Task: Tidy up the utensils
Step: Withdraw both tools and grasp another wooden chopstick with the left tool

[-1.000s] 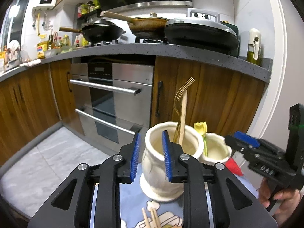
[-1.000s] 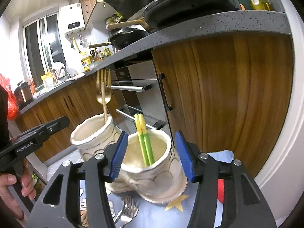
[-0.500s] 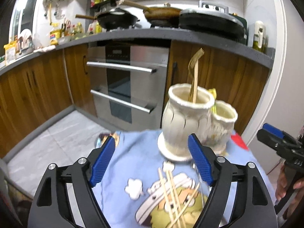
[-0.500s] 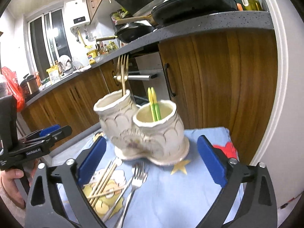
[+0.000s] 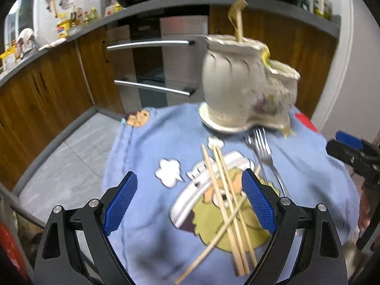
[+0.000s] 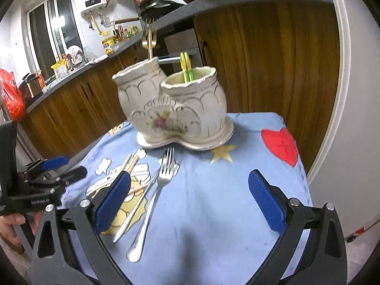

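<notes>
A cream ceramic double-pot holder stands at the far side of a blue cartoon cloth. Its taller pot holds a gold fork, the shorter one green chopsticks. Several wooden chopsticks lie crossed on the cloth, with two silver forks beside them. My left gripper hovers over the wooden chopsticks, its jaws opening and touching nothing. My right gripper is wide open above bare cloth, with the forks near its left finger.
Behind the small table stand wooden cabinets and an oven under a grey counter with pans. Tiled floor lies to the left, a white wall close on the right. A hand holds the left gripper.
Both grippers have pulled back and down from the holder's pots and opened their jaws wide. The chopsticks and forks on the cloth have come into view.
</notes>
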### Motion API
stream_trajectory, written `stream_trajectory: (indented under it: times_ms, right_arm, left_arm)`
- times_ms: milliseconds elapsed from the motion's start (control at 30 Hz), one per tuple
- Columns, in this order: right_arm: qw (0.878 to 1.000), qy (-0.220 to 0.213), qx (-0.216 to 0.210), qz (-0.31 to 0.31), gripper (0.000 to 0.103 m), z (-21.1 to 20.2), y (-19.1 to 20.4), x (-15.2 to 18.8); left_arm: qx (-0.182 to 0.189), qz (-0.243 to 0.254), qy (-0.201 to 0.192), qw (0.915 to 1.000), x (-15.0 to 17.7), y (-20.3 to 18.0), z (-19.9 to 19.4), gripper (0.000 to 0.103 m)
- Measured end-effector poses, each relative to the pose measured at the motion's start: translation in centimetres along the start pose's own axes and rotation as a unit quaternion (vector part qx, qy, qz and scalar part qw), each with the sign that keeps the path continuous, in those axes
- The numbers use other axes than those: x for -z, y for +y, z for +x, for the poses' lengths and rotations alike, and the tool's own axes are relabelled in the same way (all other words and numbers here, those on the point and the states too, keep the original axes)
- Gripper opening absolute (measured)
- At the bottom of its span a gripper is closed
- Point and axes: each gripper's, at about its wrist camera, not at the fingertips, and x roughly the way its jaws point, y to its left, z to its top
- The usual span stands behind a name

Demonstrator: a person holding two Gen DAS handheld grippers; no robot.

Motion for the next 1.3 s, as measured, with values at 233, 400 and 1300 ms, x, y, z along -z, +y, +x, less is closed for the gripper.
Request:
stream_trajectory:
  times_ms: [233, 400, 1300]
  right_arm:
    - [1.0, 0.0, 0.002, -0.003, 0.098, -0.4, -0.2, 0.6]
    - [1.0, 0.004, -0.002, -0.008, 0.098, -0.5, 0.0, 0.9]
    - [0.994, 0.107, -0.019, -0.02, 0.045, 3.8, 2.7, 1.5]
  left_arm:
    - [0.03, 0.088, 0.04, 0.9949, 1.2, -3.7, 0.6, 0.056]
    - [0.048, 0.106, 0.059, 0.9914, 1.6, -4.8, 0.9, 0.03]
    - [0.071, 0.085, 0.039, 0.993, 0.7, -3.9, 0.0, 0.005]
